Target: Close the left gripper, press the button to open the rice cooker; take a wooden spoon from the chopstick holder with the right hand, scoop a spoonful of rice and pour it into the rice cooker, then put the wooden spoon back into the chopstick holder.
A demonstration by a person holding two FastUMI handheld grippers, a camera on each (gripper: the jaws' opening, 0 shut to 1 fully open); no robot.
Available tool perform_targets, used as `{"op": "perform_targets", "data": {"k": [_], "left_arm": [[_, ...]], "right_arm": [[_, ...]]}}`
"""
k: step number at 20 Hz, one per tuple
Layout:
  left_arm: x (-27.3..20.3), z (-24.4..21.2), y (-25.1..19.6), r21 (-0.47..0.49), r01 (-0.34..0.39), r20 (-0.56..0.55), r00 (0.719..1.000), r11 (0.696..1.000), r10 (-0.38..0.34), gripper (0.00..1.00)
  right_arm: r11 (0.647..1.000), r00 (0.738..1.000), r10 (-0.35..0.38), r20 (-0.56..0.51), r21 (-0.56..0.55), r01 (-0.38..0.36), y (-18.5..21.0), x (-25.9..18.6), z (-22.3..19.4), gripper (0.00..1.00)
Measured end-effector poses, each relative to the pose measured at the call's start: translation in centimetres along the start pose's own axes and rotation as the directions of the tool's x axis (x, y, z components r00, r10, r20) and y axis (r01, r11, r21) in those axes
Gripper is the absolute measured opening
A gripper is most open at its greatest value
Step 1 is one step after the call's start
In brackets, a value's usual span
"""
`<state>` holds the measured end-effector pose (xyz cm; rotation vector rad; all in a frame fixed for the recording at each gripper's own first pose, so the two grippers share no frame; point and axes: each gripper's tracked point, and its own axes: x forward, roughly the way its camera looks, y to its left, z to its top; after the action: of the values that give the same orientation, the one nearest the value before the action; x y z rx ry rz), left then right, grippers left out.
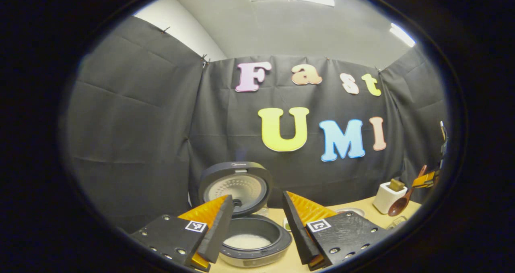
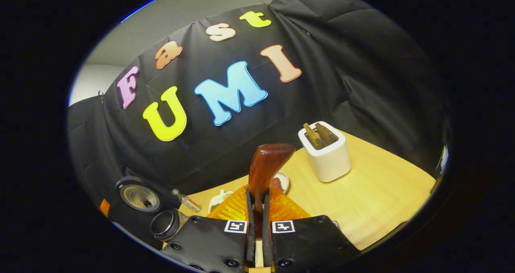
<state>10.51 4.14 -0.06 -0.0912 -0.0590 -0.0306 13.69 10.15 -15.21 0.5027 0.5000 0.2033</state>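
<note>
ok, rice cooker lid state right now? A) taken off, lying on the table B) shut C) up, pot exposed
C: in the left gripper view the lid stands hinged up behind the rice cooker, whose open pot shows white rice inside.

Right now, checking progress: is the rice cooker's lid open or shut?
Open: the lid stands raised behind the rice cooker, and its inner pot is exposed.
</note>
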Motion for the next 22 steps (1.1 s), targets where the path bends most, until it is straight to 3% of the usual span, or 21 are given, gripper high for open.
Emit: {"op": "perform_targets", "data": {"k": [12, 16, 22], "left_arm": [[0.2, 0.4, -4.7, 0.038, 0.041, -0.008, 0.999, 0.998, -0.041, 0.74], [0.0, 0.8, -4.5, 0.046, 0.025, -0.005, 1.000, 0.999, -0.025, 0.74], [-0.5, 0.9, -3.5, 0.061, -0.010, -0.007, 1.000, 0.998, 0.010, 0.74]], "right_arm": [[0.989, 0.990, -0.125, -0.065, -0.089, 0.119, -7.9, -2.1, -3.8, 0.08], [0.987, 0.984, -0.134, -0.117, -0.101, 0.123, -8.9, -1.5, -6.9, 0.05], [0.988, 0.976, -0.136, -0.170, -0.100, 0.120, -9.4, -0.7, -9.6, 0.10]]}}
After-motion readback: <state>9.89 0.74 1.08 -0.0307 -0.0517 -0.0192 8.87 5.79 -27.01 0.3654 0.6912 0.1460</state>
